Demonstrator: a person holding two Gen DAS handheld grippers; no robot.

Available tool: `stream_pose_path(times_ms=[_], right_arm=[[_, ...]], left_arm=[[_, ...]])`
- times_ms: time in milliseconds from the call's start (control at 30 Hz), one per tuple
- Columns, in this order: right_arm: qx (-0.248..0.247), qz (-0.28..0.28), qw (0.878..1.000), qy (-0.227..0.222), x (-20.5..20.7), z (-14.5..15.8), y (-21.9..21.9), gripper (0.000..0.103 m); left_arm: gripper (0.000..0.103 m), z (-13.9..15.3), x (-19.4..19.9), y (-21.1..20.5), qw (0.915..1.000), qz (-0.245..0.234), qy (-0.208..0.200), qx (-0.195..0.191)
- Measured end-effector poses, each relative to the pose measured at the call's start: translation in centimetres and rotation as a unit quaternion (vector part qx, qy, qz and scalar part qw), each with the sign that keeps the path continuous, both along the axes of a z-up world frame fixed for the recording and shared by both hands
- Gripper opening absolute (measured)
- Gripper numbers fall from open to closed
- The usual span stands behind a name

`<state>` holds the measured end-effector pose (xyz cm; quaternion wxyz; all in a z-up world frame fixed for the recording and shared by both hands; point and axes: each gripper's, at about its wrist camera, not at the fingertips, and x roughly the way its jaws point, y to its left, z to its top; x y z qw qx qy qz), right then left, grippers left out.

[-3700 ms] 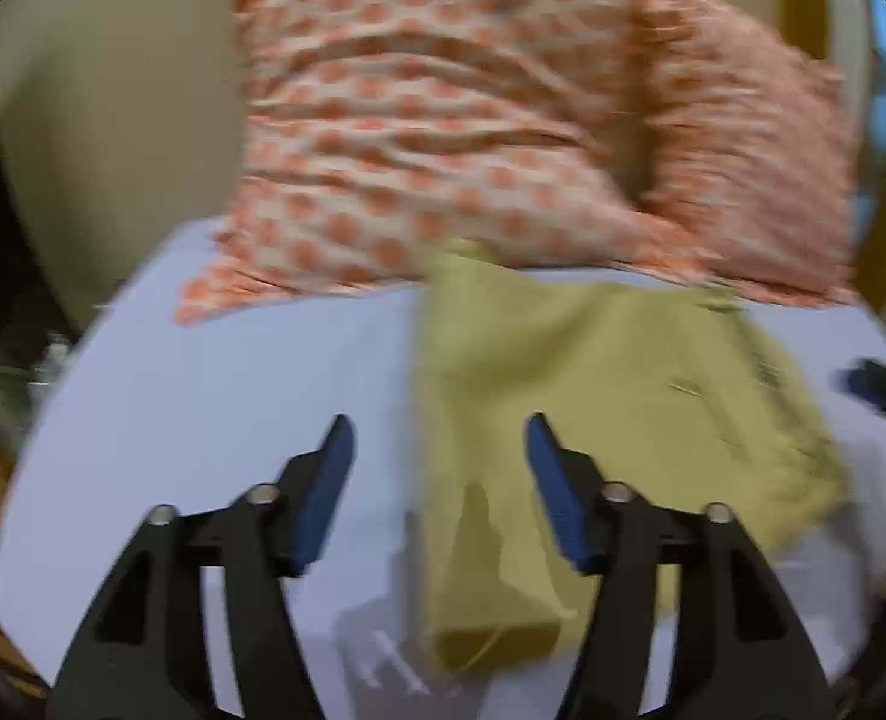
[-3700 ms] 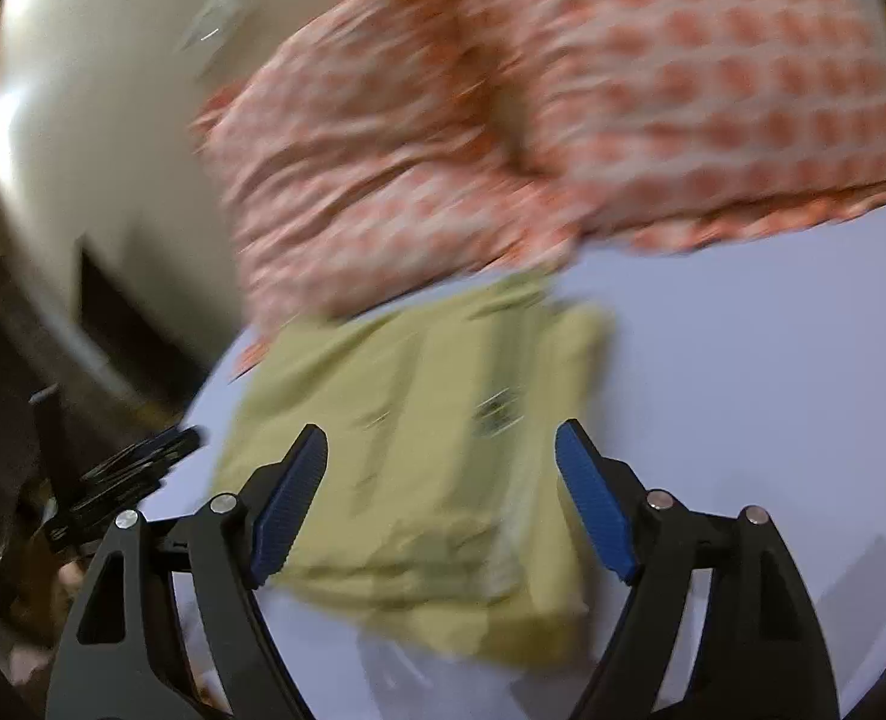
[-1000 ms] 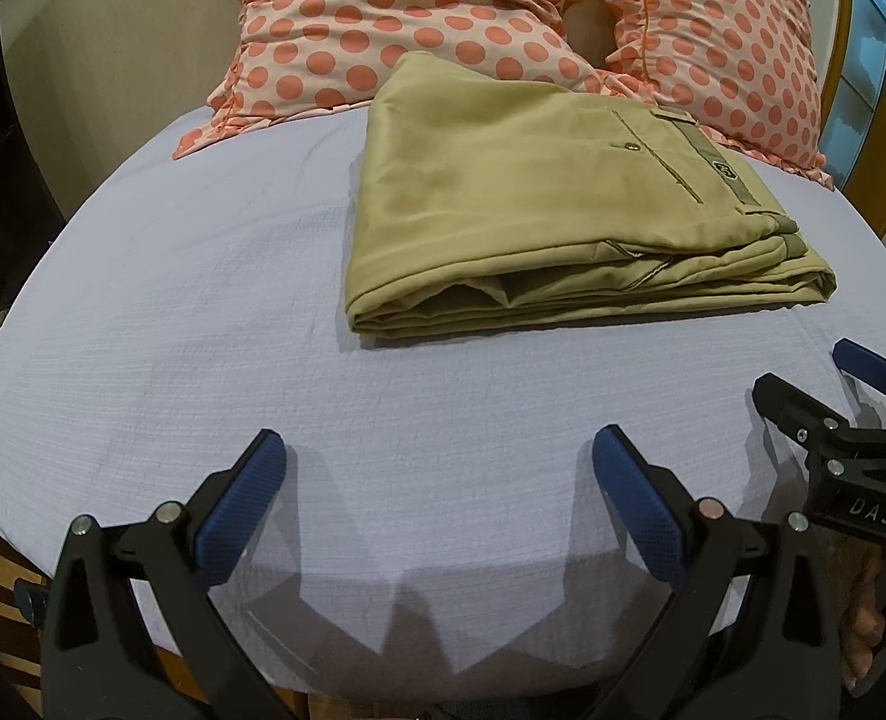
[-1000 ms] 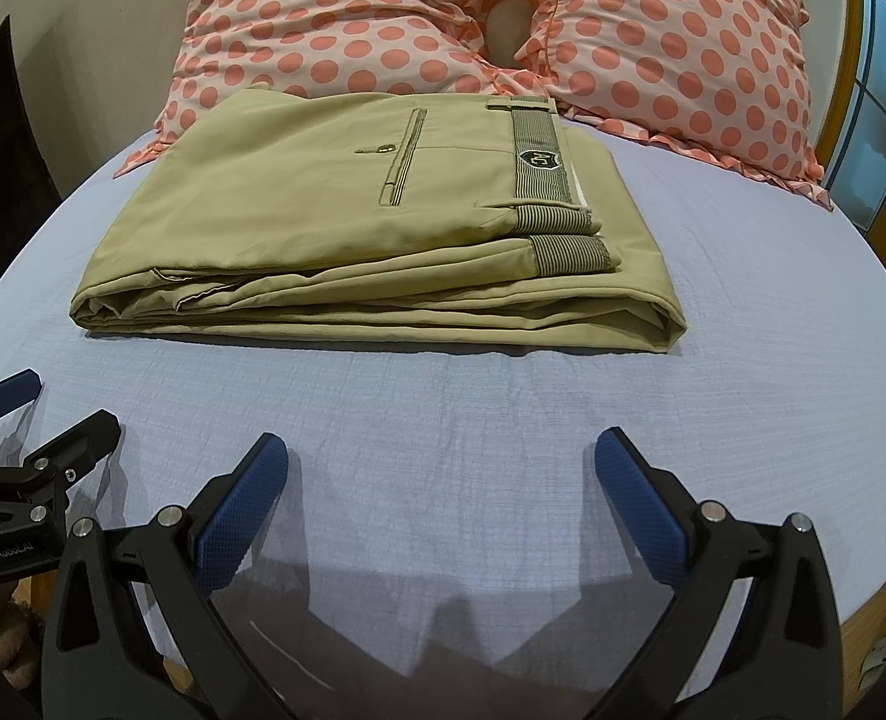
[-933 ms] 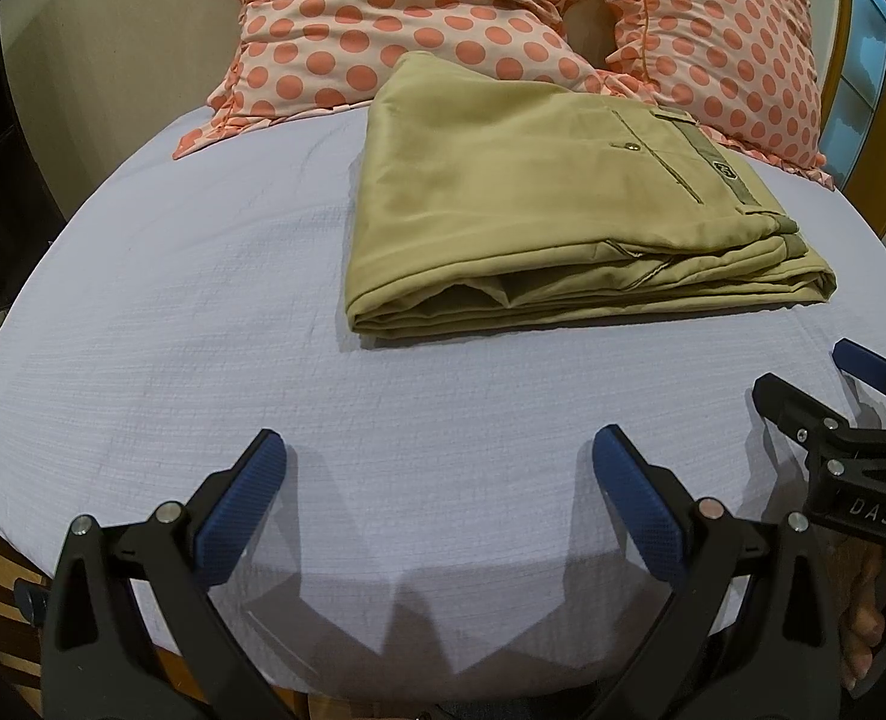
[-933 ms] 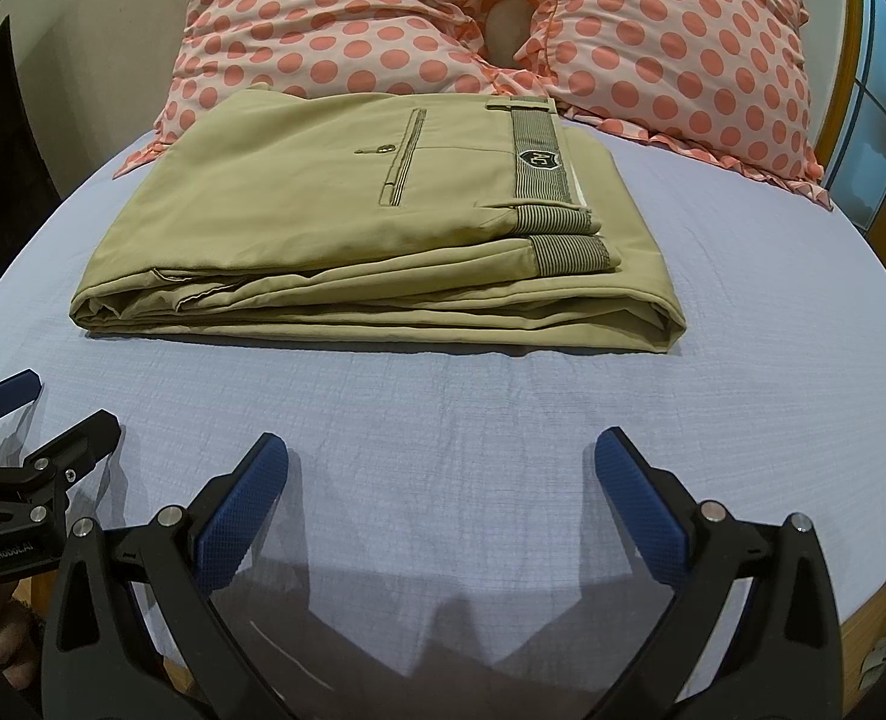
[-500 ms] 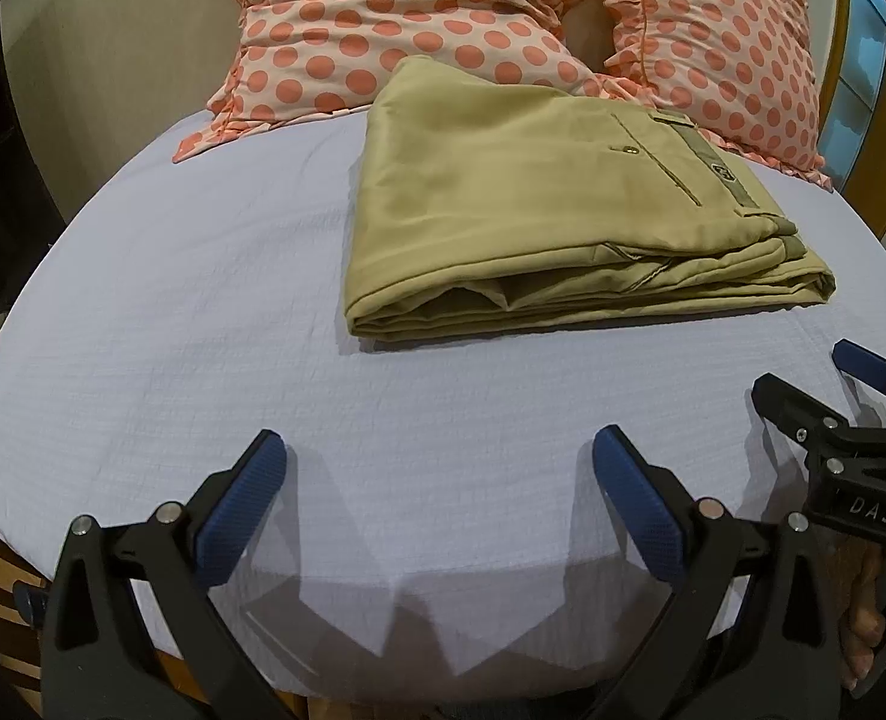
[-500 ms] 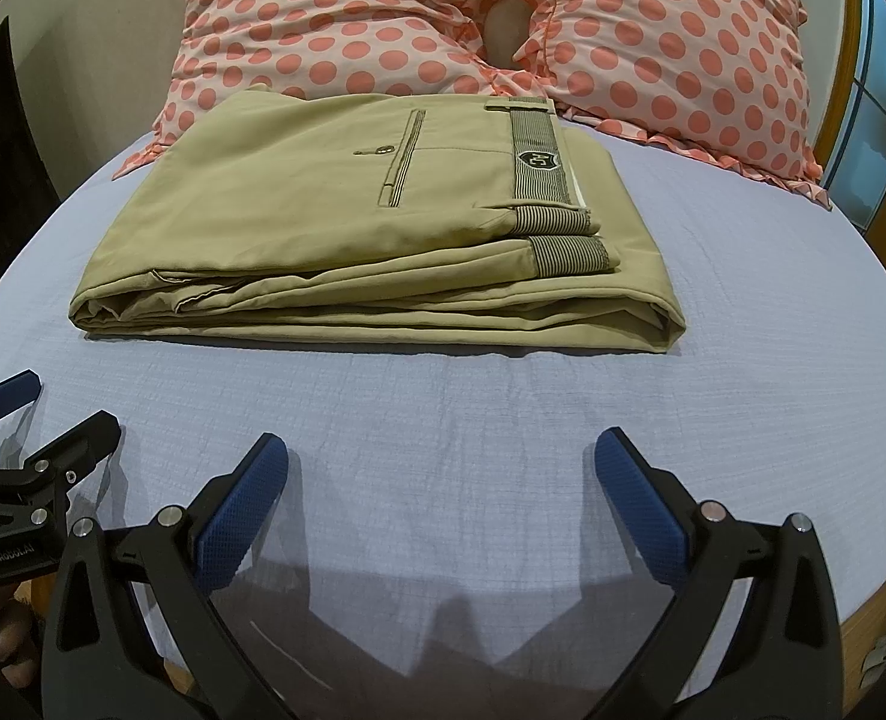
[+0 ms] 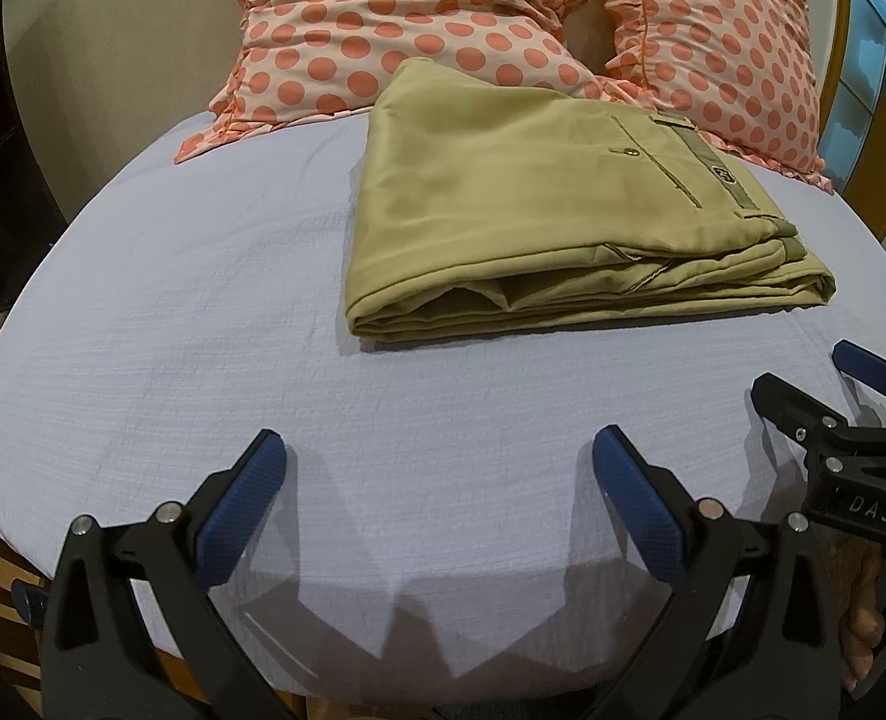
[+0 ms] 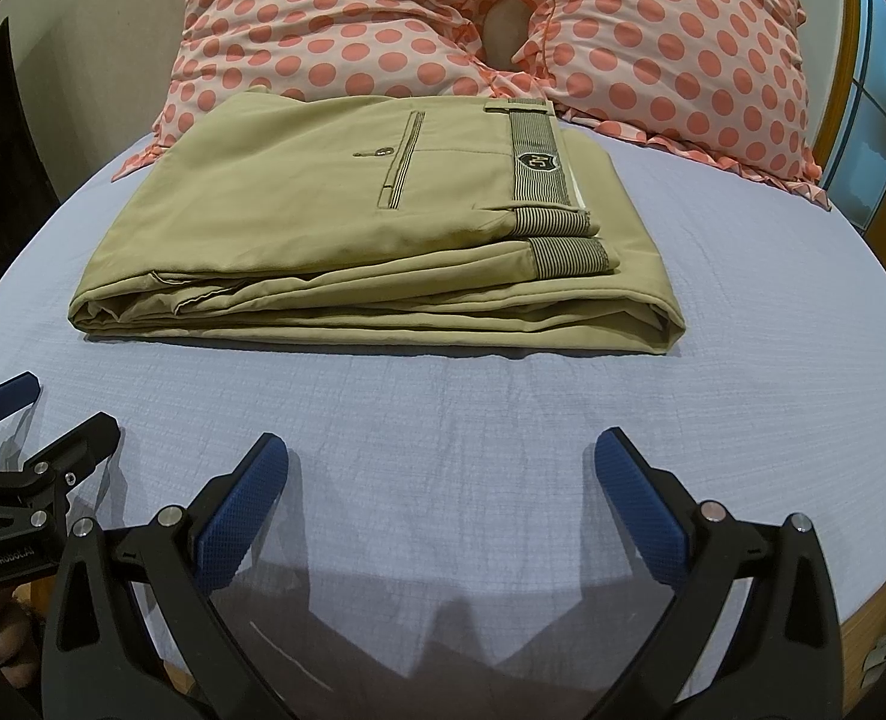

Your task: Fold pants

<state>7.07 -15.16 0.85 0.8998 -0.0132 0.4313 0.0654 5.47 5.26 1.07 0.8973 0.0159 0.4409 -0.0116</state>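
Note:
The khaki pants [image 9: 538, 204] lie folded in a flat rectangular stack on the lavender bed sheet [image 9: 173, 312], waistband and back pocket on top; they also show in the right wrist view [image 10: 353, 228]. My left gripper [image 9: 437, 480] is open and empty, low over the sheet near the bed's front edge, well short of the pants. My right gripper [image 10: 443, 480] is open and empty, likewise short of the pants. Each gripper shows at the edge of the other's view: the right one in the left wrist view [image 9: 838, 402], the left one in the right wrist view [image 10: 35, 420].
Two pink pillows with coral dots [image 10: 383, 24] [image 10: 682, 42] lean at the head of the bed, touching the pants' far edge. A wooden-framed window [image 10: 880, 120] is at the right. The bed's front edge runs just under the grippers.
Since 3.7 s ago both grippers have pulled back from the pants toward the bed's front edge. Over the last second nothing has visibly moved.

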Motion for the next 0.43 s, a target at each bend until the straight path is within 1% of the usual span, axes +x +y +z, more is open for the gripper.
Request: stream_pose_path(times_ms=[300, 433], right_arm=[[0.0, -0.001, 1.0, -0.001, 0.02, 0.03, -0.05, 0.102], [0.001, -0.001, 1.0, -0.001, 0.03, 0.05, -0.08, 0.102]], left_arm=[[0.101, -0.05, 0.12, 0.03, 1.0, 0.0, 0.006, 0.001], [0.101, -0.07, 0.02, -0.07, 1.0, 0.0, 0.002, 0.001]])
